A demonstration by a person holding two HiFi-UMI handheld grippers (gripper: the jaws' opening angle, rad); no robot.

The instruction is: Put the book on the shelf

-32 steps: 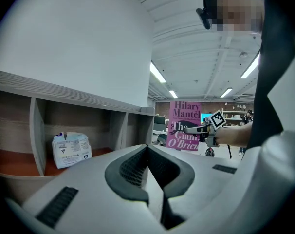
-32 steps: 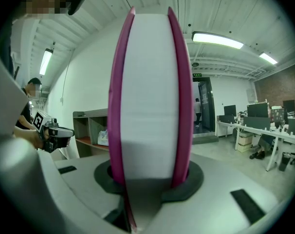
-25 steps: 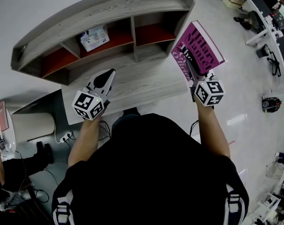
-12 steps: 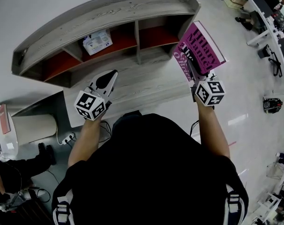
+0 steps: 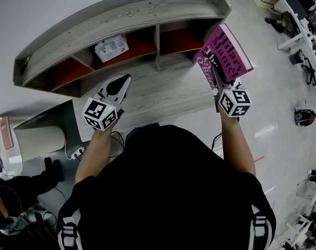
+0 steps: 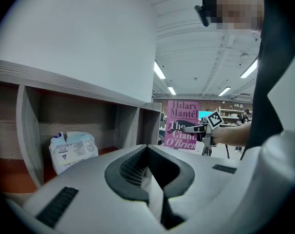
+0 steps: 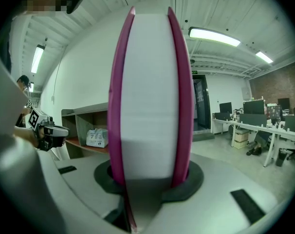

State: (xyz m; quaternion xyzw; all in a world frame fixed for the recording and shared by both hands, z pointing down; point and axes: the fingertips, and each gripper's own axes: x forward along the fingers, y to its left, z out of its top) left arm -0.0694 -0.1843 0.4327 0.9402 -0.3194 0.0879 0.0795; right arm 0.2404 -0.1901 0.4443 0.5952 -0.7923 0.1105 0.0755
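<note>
We are standing over the shelf (image 5: pixel 126 12), a low grey unit whose red-floored bays are opening towards us. The book (image 5: pixel 226 53) is not sitting in it yet: it is being held upright in the air by the shelf's right end, its purple cover facing left. The right gripper (image 5: pixel 216 73) is clamping its lower edge, one finger pressing on each cover with the pages between. The left gripper (image 5: pixel 122 82) is hovering above the shelf's front board, its fingers resting together on nothing. A white packet (image 5: pixel 111 48) is lying in the middle bay. The right-hand bay is looking free, though shadow is hiding its back corner, so we are only judging.

For a clean placement we are aiming for that right-hand bay: keeping the book upright, bringing it in under the top board and clear of the divider, and letting its bottom edge settle on the red floor before the fingers are opening, with the left gripper steadying it against tipping
</note>
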